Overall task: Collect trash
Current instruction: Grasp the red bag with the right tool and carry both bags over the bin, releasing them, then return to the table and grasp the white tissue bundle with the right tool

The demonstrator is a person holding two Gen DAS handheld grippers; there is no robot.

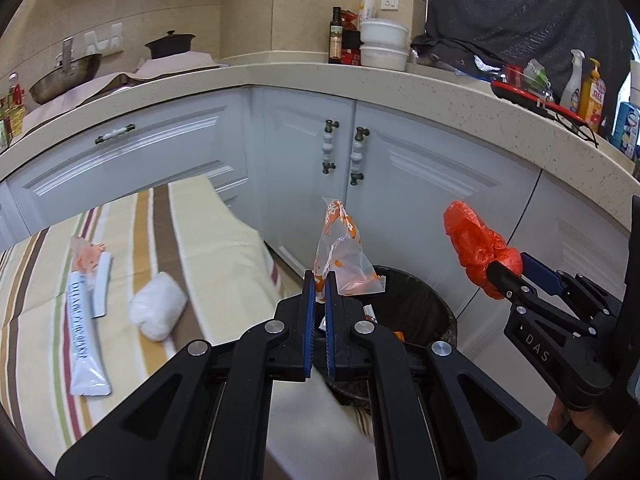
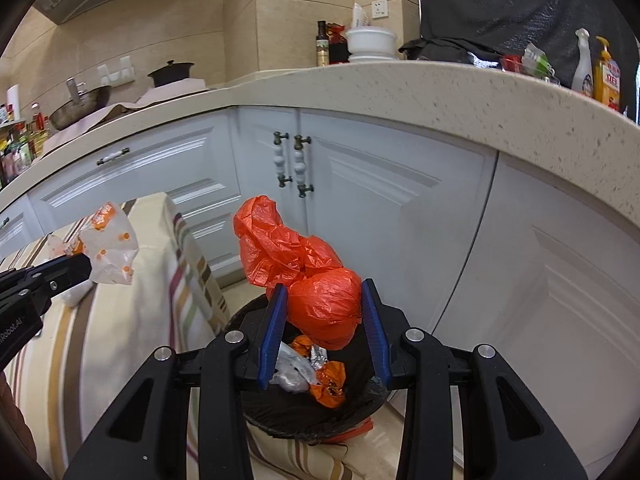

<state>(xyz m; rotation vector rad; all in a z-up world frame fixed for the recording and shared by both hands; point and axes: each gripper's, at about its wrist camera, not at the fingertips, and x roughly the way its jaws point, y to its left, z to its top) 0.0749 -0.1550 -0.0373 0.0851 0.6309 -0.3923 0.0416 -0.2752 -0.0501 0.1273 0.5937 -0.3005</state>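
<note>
Nearest the right wrist camera, the right gripper [image 2: 324,312] is seen with its blue ribbed pads pressed on a crumpled red plastic bag [image 2: 304,272], whose rounded lower lump is clamped between them while a wrinkled upper part rises above the fingers. Directly beneath it a round trash bin [image 2: 312,420] lined with black film is shown, holding silvery and orange wrappers; the bin stands on the floor at the foot of the cabinets, touching the corner of a striped cloth.

Nearest the left wrist camera, the left gripper [image 1: 320,292] is shown with its pads drawn almost together on the lower edge of a clear plastic bag printed with orange [image 1: 340,256], which stands up stiffly above the fingertips, over the near rim of the bin.

On the striped cloth [image 1: 200,240], which covers a low flat surface, a long white tube-shaped packet [image 1: 82,344] lies towards the left edge, a smaller pale wrapper [image 1: 100,280] touches its upper end, and a soft white wad [image 1: 158,306] rests just beside them, nearer the middle.

Beyond, white panelled cabinet doors [image 1: 400,168] with ceramic-and-metal handles are seen under a speckled stone counter [image 1: 360,76]. At the counter's back corner a dark glass bottle [image 1: 336,36] stands beside stacked white bowls [image 1: 384,44].
</note>
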